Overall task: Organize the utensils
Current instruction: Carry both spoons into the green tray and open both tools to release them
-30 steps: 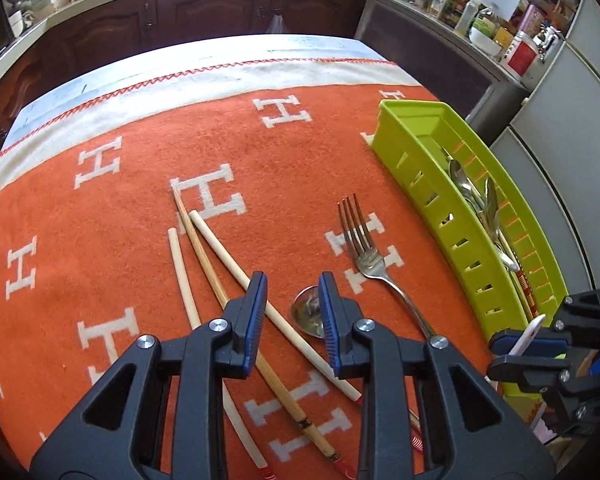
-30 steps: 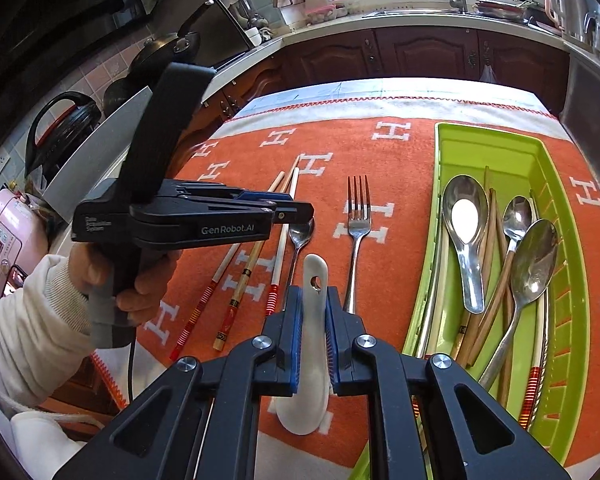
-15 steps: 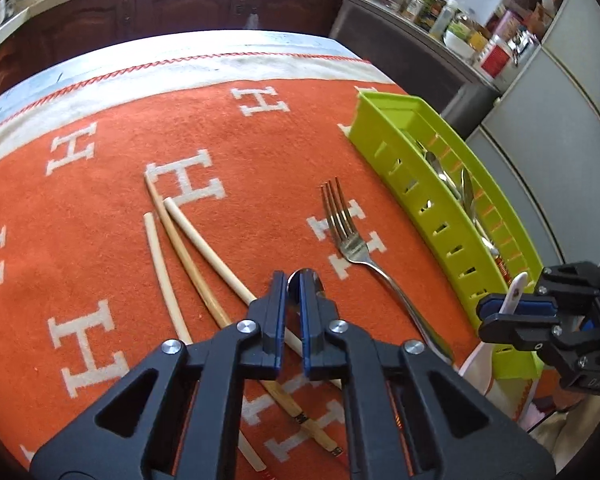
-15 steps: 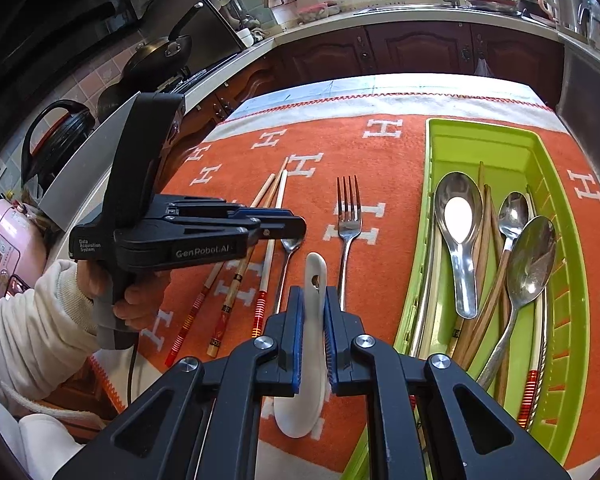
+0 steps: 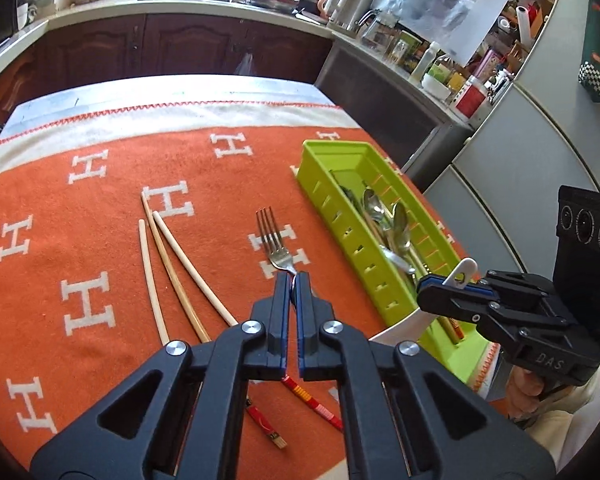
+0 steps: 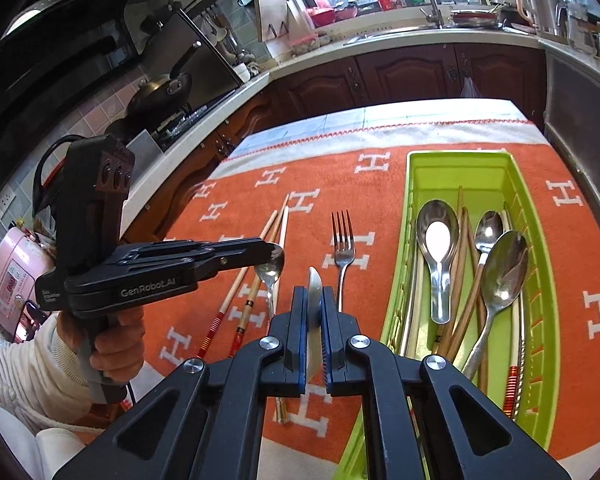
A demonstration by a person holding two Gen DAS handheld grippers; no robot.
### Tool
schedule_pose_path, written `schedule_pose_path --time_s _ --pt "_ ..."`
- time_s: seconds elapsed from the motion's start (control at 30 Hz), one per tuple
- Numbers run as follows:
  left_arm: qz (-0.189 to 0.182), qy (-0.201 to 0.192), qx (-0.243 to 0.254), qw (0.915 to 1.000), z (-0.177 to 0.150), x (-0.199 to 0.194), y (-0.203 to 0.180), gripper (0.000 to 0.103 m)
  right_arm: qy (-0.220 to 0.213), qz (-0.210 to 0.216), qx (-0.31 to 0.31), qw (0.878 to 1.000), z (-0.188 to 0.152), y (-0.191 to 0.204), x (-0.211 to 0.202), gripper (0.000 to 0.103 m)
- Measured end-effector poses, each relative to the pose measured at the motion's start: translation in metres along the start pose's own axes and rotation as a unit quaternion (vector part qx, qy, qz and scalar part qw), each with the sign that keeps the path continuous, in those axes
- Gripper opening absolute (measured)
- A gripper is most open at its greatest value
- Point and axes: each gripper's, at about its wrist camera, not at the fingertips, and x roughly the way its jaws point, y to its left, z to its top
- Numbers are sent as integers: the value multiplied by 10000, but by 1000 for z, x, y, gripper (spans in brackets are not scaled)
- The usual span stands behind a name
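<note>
We still have the fork and chopsticks off the tray. Left gripper just clamped shut, apparently on the small spoon and lifting. Right gripper holds the white spoon.

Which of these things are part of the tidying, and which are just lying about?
Part of the job: green tray, fork, loose chopsticks, small metal spoon in the left tongs, white spoon in the right tongs.
Just lying about: frying pan, pink cooker.
</note>
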Motion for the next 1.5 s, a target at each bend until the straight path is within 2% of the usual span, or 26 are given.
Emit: schedule_pose_path --time_s 0.2,0.43,0.57,0.73,0.87,1.0,1.2,1.27,1.33,1.4,1.5 --pt "-13 -149 -25 9999 6 -29 -21 0 -235 -172 22 9996 4 2 -32 5" --pt "-20 -162 165 9997 16 -39 -63 0 -468 -755 120 9960 12 -13 -88 5" --pt "24 -77 303 9995 26 -31 -92 0 -463 -1149 182 9921 11 -28 -114 5" --pt "263 85 579 9979 36 -3 -125 0 -166 -1566 295 9871 -1 -51 -130 5" --pt "378 349 779 9956 36 26 -141 1 159 -1692 277 9851 -10 -64 -122 5" --pt "453 632 901 9929 29 58 -150 1 538 -1765 234 9826 -11 -75 -95 5" --pt "576 839 828 9914 22 84 -147 1 770 -1761 207 9811 -3 -81 -58 6" --pt "629 840 762 9916 21 86 -143 1 798 -1774 245 9806 2 -81 -47 9" --pt "617 833 688 9922 23 85 -139 1 835 -1769 297 9802 8 -85 -35 19" --pt "562 891 597 9926 24 84 -135 1 822 -1769 283 9804 10 -87 -28 25" --pt "540 931 545 9927 23 82 -132 1 785 -1745 250 9812 14 -86 -20 28"
